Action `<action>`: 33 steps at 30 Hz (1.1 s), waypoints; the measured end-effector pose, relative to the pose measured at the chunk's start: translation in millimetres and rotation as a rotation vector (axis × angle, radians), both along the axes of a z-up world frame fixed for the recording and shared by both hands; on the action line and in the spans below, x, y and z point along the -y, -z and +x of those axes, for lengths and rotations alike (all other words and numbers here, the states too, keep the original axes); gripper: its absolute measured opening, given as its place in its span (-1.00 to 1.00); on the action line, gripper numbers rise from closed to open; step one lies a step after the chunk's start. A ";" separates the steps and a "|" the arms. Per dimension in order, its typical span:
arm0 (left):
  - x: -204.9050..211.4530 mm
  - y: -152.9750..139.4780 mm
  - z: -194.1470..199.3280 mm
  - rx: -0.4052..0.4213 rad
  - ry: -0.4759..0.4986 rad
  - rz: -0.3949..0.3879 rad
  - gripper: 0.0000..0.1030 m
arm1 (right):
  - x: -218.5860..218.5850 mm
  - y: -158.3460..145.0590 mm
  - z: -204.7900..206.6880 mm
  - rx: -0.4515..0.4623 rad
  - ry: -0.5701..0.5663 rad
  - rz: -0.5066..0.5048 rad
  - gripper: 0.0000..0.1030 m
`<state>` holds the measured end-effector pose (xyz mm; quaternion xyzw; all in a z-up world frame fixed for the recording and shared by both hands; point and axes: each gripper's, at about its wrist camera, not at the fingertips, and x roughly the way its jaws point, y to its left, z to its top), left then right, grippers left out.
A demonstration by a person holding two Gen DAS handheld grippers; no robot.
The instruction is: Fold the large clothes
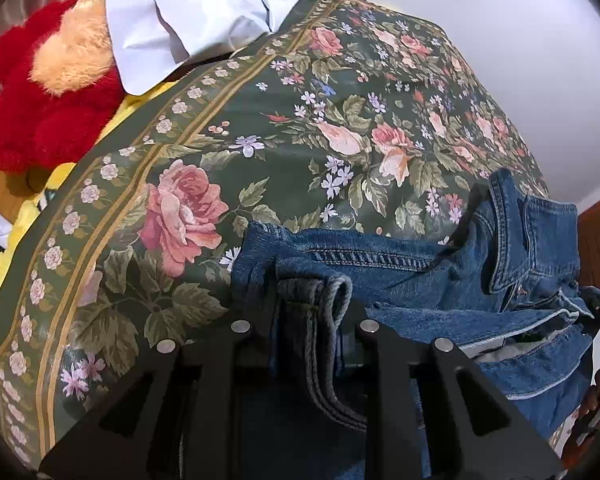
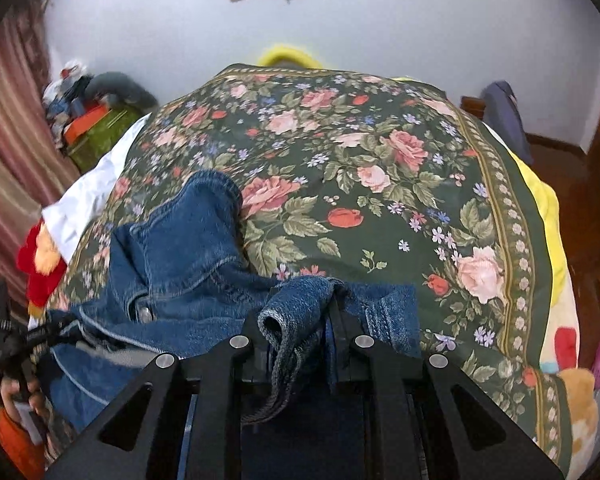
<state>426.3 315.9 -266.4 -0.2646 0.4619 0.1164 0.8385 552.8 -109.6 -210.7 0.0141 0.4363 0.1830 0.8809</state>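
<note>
Two tongs, left (image 1: pixel 320 300) and right (image 2: pixel 300 312), each pinch thick blue denim jacket (image 1: pixel 440 276) hems over floral bedspread (image 1: pixel 260 120).

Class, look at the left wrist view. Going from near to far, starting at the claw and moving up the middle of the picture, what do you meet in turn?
Left claw → denim jacket → green floral bedspread → white pillow.

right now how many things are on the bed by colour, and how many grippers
blue: 1, denim jacket
red: 1, plush toy
white: 1, pillow
black grippers: 2, left gripper and right gripper, both pinching the jacket
total: 5, on the floral cover
</note>
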 end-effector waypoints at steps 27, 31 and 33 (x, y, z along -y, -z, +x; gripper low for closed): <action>22.4 -109.5 -67.6 0.041 0.074 0.276 0.45 | 82.3 -76.7 -110.1 0.067 -0.034 -0.015 -0.64; 55.6 -107.2 -90.6 0.052 0.170 0.356 0.57 | 52.2 -68.0 -137.3 0.061 -0.141 -0.020 -0.64; 71.3 -99.7 -98.1 0.061 0.204 0.353 0.60 | 33.9 -60.9 -148.1 0.051 -0.190 -0.029 -0.64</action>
